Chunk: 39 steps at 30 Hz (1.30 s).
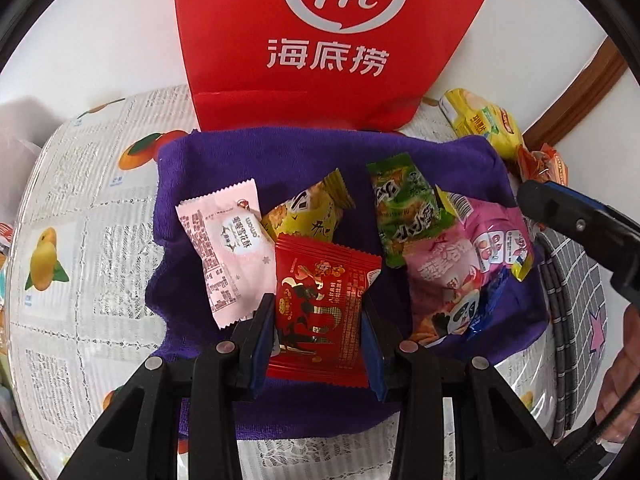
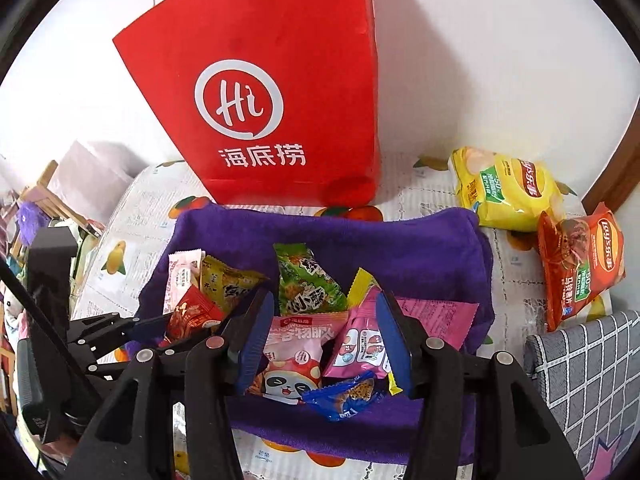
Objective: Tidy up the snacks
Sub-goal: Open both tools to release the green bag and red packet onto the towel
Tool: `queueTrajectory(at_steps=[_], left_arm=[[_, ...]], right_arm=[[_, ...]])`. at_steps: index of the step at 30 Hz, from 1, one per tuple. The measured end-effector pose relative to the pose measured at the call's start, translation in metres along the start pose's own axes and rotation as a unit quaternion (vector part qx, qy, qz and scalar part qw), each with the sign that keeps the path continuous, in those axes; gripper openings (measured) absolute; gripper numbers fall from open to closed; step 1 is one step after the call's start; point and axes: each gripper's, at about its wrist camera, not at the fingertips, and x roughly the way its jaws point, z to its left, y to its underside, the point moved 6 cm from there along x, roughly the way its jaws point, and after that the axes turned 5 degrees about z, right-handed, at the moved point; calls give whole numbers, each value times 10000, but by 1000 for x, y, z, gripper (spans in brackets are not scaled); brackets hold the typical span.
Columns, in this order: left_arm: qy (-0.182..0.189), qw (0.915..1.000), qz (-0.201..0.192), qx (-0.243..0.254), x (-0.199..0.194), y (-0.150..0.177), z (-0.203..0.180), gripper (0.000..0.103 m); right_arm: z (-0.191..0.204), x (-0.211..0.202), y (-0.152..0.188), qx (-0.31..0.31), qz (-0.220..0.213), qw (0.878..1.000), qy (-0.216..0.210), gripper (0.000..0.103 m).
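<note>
Nearest, the left gripper [image 1: 318,332] clamps its jaws on a red snack packet [image 1: 320,308] over the purple cloth [image 1: 224,152]; the right gripper [image 2: 324,336] hovers part-open, empty. Next: lower and release among the sorted snacks.

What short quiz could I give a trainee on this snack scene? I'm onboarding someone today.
1. True or false: the left gripper is closed on the red packet.
2. What stands behind the purple towel? A) red paper bag B) glass bottle C) metal bowl
3. Fill in: the chip bag nearest the red paper bag is ____ in colour.

Key: 1 true; 2 A; 3 yellow.
</note>
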Motion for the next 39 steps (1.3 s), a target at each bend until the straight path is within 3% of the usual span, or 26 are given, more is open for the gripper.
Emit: queueTrajectory(at_steps=[10,12,14,27,34,39], left_arm=[[-2,10000,39,-13,1,-3,1,38],[-8,10000,-51,24,-3,-4,0,42],[-18,9999,-117,31,-9,-5,1,53],[109,9984,-404,-377,-33,-10,24,55],[206,9970,-366,-649,-39,-9,37,55],[231,9967,-417,-659,-45,-8,37,55]], right_arm=[[7,-3,2,-122,-10,9999,-28,53],[9,-4,2,-163,-19,9999,-22,53],[9,-4,2,-176,-18,9998,-5,53],[19,-15,2,-270,-159,9995,64,53],[39,-41,10,-418,-501,9979,10,53],[47,-60,32,-305,-588,9973,-318,53]])
